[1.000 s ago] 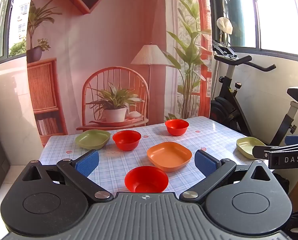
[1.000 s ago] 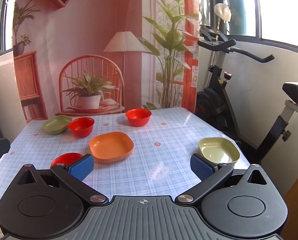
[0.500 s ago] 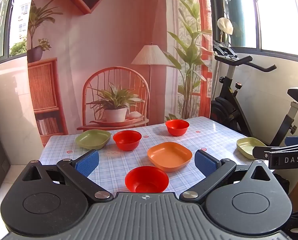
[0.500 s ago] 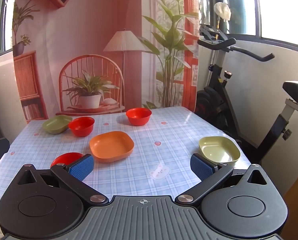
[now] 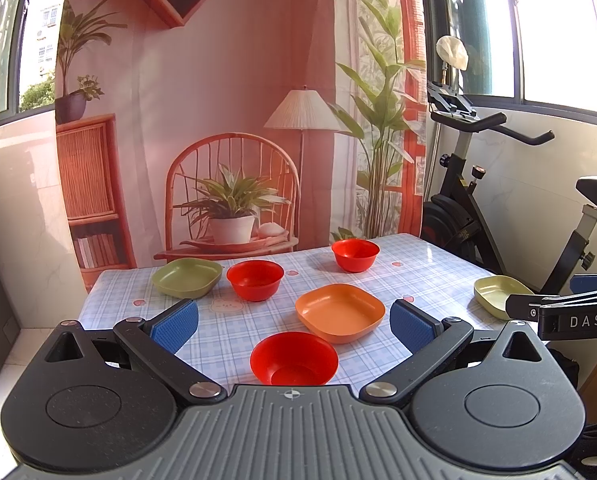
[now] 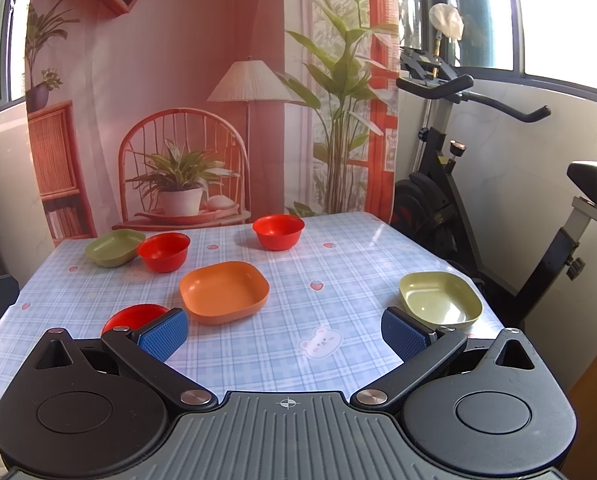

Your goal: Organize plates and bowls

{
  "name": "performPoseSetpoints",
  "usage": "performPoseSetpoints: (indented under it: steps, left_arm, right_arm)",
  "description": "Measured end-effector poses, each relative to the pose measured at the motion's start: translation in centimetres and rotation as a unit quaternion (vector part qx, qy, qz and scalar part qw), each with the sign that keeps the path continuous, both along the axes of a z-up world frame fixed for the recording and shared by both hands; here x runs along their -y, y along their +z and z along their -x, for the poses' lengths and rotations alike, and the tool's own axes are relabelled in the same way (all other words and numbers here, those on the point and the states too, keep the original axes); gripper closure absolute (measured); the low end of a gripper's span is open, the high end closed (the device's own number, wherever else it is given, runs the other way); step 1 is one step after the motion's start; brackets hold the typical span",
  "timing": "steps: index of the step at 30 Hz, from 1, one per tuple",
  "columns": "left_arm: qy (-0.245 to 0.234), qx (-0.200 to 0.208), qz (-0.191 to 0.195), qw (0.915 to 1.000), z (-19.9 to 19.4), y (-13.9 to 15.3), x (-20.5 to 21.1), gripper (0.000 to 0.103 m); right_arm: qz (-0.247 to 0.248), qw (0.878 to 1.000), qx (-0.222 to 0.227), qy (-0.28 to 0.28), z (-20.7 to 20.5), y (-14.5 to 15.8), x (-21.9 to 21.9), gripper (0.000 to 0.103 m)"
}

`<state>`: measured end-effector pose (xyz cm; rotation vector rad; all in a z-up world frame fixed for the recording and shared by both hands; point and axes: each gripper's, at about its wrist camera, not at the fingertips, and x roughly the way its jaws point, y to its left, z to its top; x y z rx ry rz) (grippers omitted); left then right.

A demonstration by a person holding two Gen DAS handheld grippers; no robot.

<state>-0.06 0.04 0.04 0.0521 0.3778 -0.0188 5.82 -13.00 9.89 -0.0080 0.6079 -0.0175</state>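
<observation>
On the checked table (image 5: pixel 426 280) stand three red bowls: a near one (image 5: pixel 294 358) just ahead of my open, empty left gripper (image 5: pixel 293 322), one at the back left (image 5: pixel 255 280), one at the back right (image 5: pixel 355 255). An orange square plate (image 5: pixel 339 312) sits mid-table, a green plate (image 5: pixel 187 277) back left, a pale green plate (image 6: pixel 440 299) at the right edge, just beyond the right finger of my open, empty right gripper (image 6: pixel 284 332). The orange plate (image 6: pixel 224 287) lies ahead of it, to the left.
An exercise bike (image 6: pixel 458 184) stands right of the table. A printed backdrop (image 5: pixel 234 120) hangs behind it. The right gripper's body (image 5: pixel 566 312) shows at the right edge of the left wrist view, over the table's right side. The table's right edge (image 6: pixel 478 292) is near the pale green plate.
</observation>
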Motion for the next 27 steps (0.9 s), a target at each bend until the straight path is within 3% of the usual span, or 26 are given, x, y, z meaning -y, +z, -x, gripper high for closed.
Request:
performPoseSetpoints:
  steps: [5,10,16,23,27]
  left_arm:
    - [-0.002,0.0,0.004,1.0,0.0,0.0,-0.2,0.0]
    - [0.001,0.002,-0.018,0.9998,-0.4,0.2,-0.3,0.0]
    - [0.0,0.017,-0.03,0.9994,-1.1,1.3,-1.3,0.0]
    - [0.017,0.031,-0.056,0.9978,-3.4,3.5,-2.6,0.0]
    - [0.018,0.023,-0.041,0.9987,-5.5,4.8,-3.4,0.001]
  right_arm:
    - [-0.003,1.0,-0.002,0.002,0.1,-0.1,-0.3,0.0]
    - [-0.012,1.0,-0.009,0.01,-0.2,-0.6,-0.3,0.0]
    - [-0.031,0.999,-0.014,0.022,-2.7,0.3,0.6,0.0]
    - [-0.089,0.995,0.03,0.025,-6.9,2.0,1.2,0.0]
    - [-0.1,0.993,0.046,0.029,-9.6,3.1,0.7,0.0]
